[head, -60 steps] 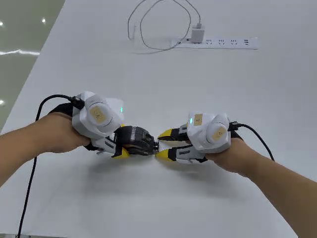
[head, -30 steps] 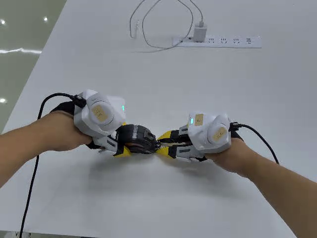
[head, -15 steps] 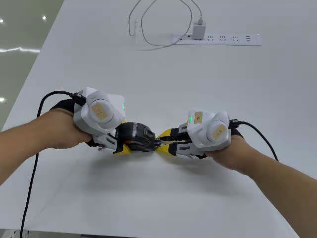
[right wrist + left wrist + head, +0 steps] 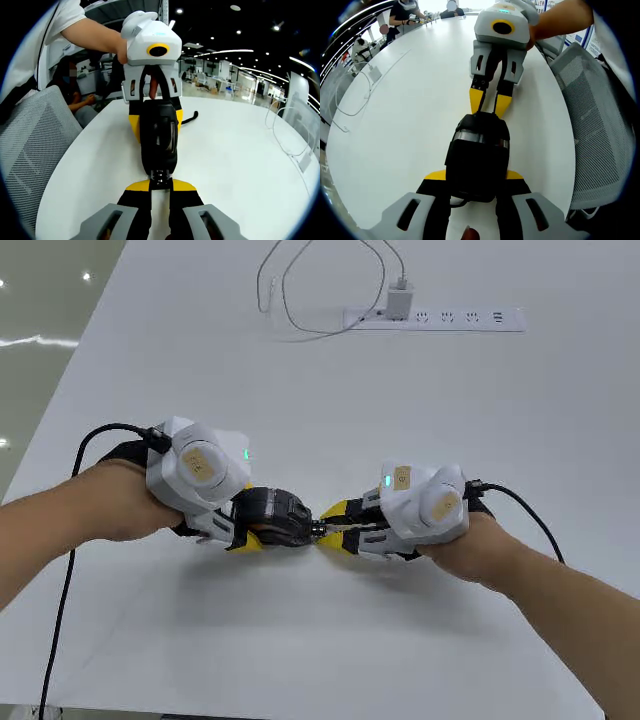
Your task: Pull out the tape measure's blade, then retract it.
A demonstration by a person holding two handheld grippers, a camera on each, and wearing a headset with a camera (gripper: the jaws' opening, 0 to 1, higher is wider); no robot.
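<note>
A black tape measure is held just above the white table, and my left gripper is shut on its case. In the left gripper view the case fills the gap between my yellow jaws. My right gripper faces it from the right, shut on the small metal end hook of the blade at the case's mouth. The right gripper view shows the case end-on, and almost no blade is drawn out. The two grippers' tips nearly touch.
A white power strip with a plugged charger and a looped white cable lies at the far side of the table. Black cables trail from both grippers. A mesh chair stands beside the table edge.
Two seconds ago my right gripper's jaws stood open around the tape measure's mouth; they have since shut on the blade's end hook. The left gripper has kept hold of the case.
</note>
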